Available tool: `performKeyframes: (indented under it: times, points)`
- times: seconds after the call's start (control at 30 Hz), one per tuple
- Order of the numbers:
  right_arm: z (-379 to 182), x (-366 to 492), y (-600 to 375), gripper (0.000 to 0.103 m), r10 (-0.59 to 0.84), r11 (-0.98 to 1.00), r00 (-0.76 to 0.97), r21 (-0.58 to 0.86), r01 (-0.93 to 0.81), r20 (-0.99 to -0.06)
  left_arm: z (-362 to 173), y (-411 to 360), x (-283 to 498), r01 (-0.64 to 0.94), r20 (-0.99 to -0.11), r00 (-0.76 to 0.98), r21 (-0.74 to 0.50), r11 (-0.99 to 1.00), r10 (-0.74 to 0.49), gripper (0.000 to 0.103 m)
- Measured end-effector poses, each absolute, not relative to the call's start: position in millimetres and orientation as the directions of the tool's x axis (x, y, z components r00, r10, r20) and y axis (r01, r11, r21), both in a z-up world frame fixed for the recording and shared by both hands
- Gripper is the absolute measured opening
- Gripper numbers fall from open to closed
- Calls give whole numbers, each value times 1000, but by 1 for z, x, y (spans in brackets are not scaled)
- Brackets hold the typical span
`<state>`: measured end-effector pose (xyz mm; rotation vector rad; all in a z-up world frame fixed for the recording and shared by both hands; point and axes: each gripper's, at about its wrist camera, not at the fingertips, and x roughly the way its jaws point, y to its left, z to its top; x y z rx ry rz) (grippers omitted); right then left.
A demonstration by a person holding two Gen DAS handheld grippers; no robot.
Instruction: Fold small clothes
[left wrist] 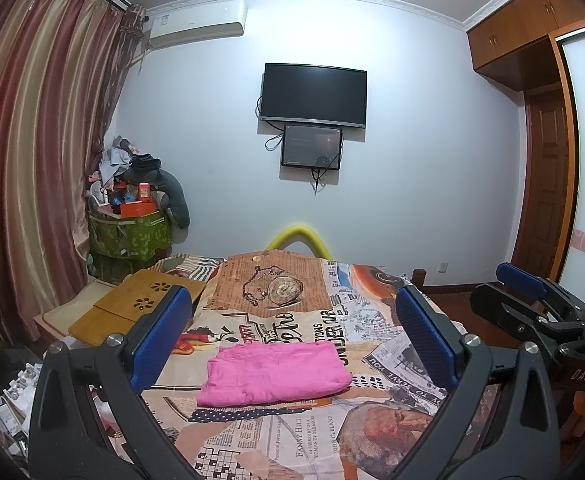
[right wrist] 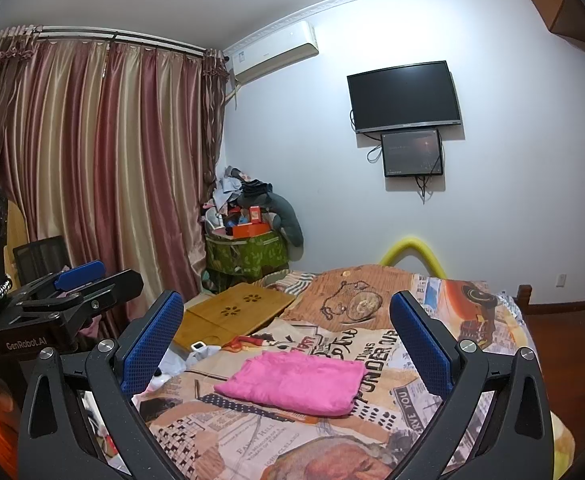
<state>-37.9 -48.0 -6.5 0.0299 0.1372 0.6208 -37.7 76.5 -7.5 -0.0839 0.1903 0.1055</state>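
A bed is wearing a newspaper-collage print cover. A folded pink garment is lying flat near its middle, and a bamboo lap tray is resting along its left edge.

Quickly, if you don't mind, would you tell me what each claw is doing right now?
Left claw: open, holding nothing, above the pink cloth.
Right claw: open, holding nothing.

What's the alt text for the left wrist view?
A folded pink garment lies on a newspaper-print bedspread, framed by the open left tongs, which hold nothing. The right tongs sit at the right edge; a dark TV hangs on the far wall.
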Motion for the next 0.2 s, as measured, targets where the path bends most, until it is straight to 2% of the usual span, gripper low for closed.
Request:
performKeyframes:
  times: [0.2]
  points:
    - [-7, -35, -48, 102, 582, 813, 803, 76, -577, -126, -8, 78, -36, -115, -199, 975, -77, 990, 97, 103]
